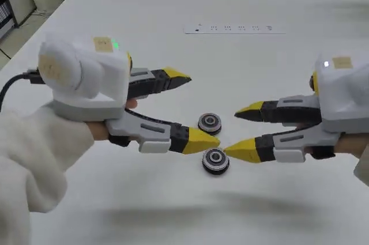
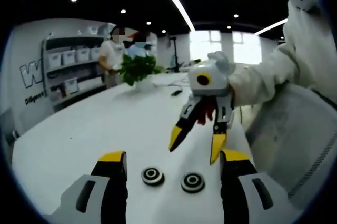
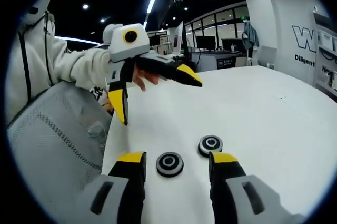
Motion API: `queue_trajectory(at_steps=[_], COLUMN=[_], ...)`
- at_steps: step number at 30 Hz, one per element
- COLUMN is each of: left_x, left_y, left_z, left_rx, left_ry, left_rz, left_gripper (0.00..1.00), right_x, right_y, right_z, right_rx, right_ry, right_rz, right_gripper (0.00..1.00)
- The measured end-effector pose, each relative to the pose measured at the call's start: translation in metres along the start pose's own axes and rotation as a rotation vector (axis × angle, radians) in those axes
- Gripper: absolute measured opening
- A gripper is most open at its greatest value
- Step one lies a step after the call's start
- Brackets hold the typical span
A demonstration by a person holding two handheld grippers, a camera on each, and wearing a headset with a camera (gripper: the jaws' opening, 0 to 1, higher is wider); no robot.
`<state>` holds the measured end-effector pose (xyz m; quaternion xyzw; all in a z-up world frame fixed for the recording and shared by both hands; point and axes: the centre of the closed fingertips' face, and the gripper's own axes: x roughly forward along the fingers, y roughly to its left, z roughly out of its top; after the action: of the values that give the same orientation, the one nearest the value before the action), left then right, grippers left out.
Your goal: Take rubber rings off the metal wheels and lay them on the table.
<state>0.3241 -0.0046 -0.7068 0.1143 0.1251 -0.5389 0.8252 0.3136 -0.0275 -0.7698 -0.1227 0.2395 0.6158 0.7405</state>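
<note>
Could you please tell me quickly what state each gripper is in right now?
Left gripper: open, holding nothing.
Right gripper: open, holding nothing.

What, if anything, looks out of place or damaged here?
Nothing stands out. The far wheel and near wheel lie flat and apart on the table, rubber rings on; the left gripper and right gripper hover open either side.

left hand-held gripper (image 1: 202,108) and right hand-held gripper (image 1: 231,131), jaws apart on both, tips toward each other
</note>
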Motion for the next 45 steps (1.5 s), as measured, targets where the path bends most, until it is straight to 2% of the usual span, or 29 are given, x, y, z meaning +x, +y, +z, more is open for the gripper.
queue_trajectory(at_steps=[2, 4, 8, 12, 13, 18, 20, 22, 26, 28, 40, 42, 45], left_x=[0.004, 0.01, 0.015, 0.018, 0.019, 0.022, 0.023, 0.023, 0.025, 0.027, 0.035, 0.035, 0.035], left_y=[-0.005, -0.013, -0.019, -0.022, -0.022, -0.021, -0.021, -0.021, -0.02, -0.021, -0.029, -0.028, -0.028], left_z=[-0.002, -0.01, -0.022, -0.03, -0.035, -0.045, -0.051, -0.053, -0.057, -0.057, -0.071, -0.072, -0.073], left_rx=[0.0, 0.016, 0.02, 0.011, 0.016, -0.005, 0.001, 0.0, -0.008, -0.027, -0.026, -0.046, -0.045], left_ry=[-0.008, 0.018, 0.042, 0.05, 0.065, 0.077, 0.101, 0.103, 0.112, 0.096, 0.148, 0.147, 0.148], left_rz=[-0.011, -0.043, -0.065, -0.076, -0.081, -0.074, -0.077, -0.071, -0.066, -0.061, -0.08, -0.075, -0.074], left_gripper=[0.68, 0.66, 0.61, 0.57, 0.56, 0.52, 0.48, 0.45, 0.32, 0.27, 0.21, 0.2, 0.17], right_x=[0.003, 0.005, 0.008, 0.012, 0.013, 0.015, 0.016, 0.017, 0.017, 0.018, 0.02, 0.019, 0.019], right_y=[0.001, 0.004, 0.005, 0.008, 0.009, 0.012, 0.012, 0.012, 0.012, 0.012, 0.012, 0.011, 0.009], right_z=[-0.002, -0.005, -0.011, -0.016, -0.017, -0.022, -0.023, -0.023, -0.025, -0.026, -0.03, -0.03, -0.029], right_rx=[-0.007, -0.002, 0.002, 0.002, 0.0, 0.003, 0.002, 0.008, 0.016, 0.018, 0.033, 0.033, 0.039], right_ry=[-0.013, -0.015, -0.017, -0.011, -0.006, 0.004, 0.01, 0.009, 0.016, 0.019, 0.037, 0.038, 0.033], right_rz=[-0.002, 0.004, 0.012, 0.022, 0.026, 0.036, 0.034, 0.032, 0.031, 0.033, 0.037, 0.03, 0.022], right_gripper=[0.44, 0.41, 0.36, 0.34, 0.33, 0.28, 0.28, 0.27, 0.25, 0.24, 0.2, 0.21, 0.2])
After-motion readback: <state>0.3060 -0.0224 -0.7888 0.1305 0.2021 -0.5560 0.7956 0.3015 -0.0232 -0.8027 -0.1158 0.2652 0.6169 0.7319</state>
